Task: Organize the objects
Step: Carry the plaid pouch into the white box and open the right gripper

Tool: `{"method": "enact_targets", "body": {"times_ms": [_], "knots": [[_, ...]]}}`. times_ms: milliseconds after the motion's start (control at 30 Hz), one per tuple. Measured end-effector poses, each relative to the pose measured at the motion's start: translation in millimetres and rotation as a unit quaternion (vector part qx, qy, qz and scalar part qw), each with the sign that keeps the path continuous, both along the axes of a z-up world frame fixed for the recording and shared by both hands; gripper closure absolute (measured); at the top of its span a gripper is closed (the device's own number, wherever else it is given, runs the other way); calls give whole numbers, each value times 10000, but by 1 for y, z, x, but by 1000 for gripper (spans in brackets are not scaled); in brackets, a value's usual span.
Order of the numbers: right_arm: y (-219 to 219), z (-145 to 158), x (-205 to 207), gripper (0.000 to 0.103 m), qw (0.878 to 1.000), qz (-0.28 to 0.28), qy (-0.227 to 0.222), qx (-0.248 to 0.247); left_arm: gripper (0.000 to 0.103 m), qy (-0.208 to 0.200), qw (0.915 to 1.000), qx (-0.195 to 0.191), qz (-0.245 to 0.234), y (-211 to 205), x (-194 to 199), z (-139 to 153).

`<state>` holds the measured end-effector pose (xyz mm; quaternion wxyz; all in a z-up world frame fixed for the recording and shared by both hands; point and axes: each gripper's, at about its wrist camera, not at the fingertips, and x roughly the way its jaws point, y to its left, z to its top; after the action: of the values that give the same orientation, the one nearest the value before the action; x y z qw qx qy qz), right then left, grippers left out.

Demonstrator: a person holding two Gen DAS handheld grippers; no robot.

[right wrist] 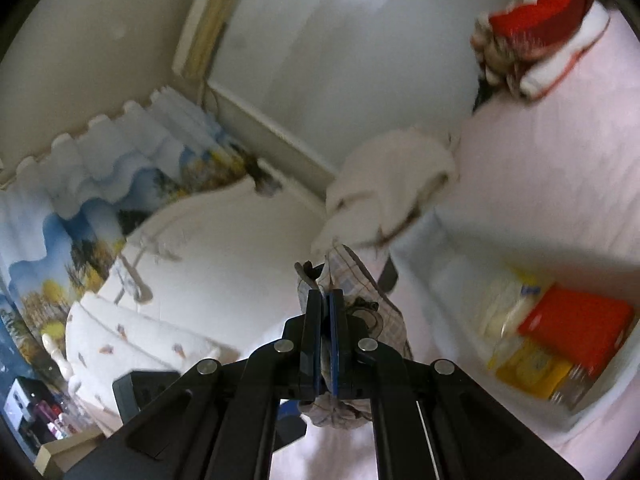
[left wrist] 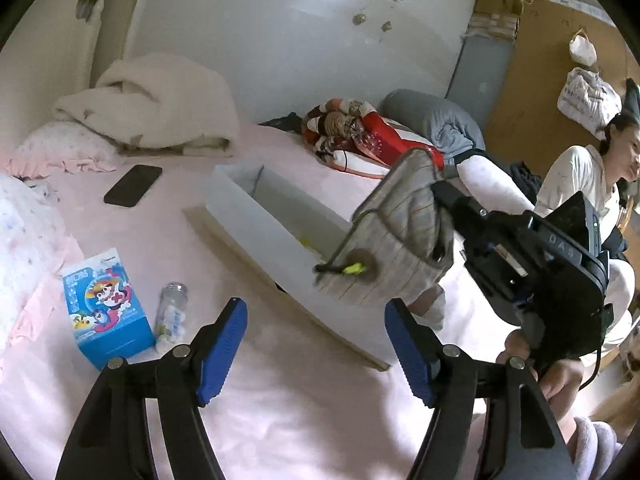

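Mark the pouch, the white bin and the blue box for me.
Plaid pouch (left wrist: 400, 256): left wrist view, front panel.
White bin (left wrist: 256, 216): left wrist view, near side wall.
Blue cartoon box (left wrist: 106, 300): left wrist view, printed top face.

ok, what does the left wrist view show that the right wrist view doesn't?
Left wrist only: open left hand-held gripper, nothing between its pads; blue cartoon-printed box; clear plastic bottle; black phone; a seated person in white.
Right wrist only: red flat packet and yellow packet inside the bin; scenic printed curtain.
Both: grey checked fabric pouch, clamped in the shut right hand-held gripper; long white plastic bin; pink bedsheet.
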<state>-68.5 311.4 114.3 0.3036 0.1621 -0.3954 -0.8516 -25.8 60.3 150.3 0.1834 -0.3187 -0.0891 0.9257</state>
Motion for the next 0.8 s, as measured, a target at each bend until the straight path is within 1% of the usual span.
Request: {"method": "enact_targets", "body": {"times_ms": [200, 267, 300, 400, 500, 533, 600, 633, 700, 733, 767, 800], "knots": [[26, 8, 4, 99, 9981, -613, 100, 58, 33, -48, 9999, -42, 92, 1, -3, 2], [32, 9, 6, 99, 9960, -841, 69, 285, 33, 24, 9999, -22, 103, -1, -1, 4], [34, 9, 7, 99, 9957, -866, 49, 338, 33, 45, 9999, -20, 103, -1, 0, 5], [32, 8, 4, 98, 9978, -621, 21, 237, 33, 116, 9999, 61, 65, -4, 2, 9], [20, 8, 2, 99, 9991, -267, 21, 338, 33, 155, 9998, 158, -15, -7, 4, 12], [17, 7, 1, 99, 9991, -203, -3, 370, 33, 165, 9997, 151, -14, -7, 5, 13], [17, 5, 1, 99, 9988, -287, -54, 386, 33, 173, 9998, 77, 21, -7, 6, 14], [20, 4, 2, 99, 9984, -408, -81, 374, 33, 157, 9999, 23, 38, -7, 6, 14], [29, 7, 6, 99, 9949, -887, -71, 464, 33, 128, 9998, -101, 96, -7, 6, 14], [31, 12, 11, 99, 9893, -1289, -23, 687, 33, 111, 9997, -154, 133, -6, 6, 14], [32, 16, 14, 99, 9840, -1529, 9, 919, 33, 92, 9997, -172, 149, -6, 6, 14], [30, 21, 17, 99, 9737, -1846, 57, 1337, 33, 60, 9997, -161, 158, -5, 5, 14]]}}
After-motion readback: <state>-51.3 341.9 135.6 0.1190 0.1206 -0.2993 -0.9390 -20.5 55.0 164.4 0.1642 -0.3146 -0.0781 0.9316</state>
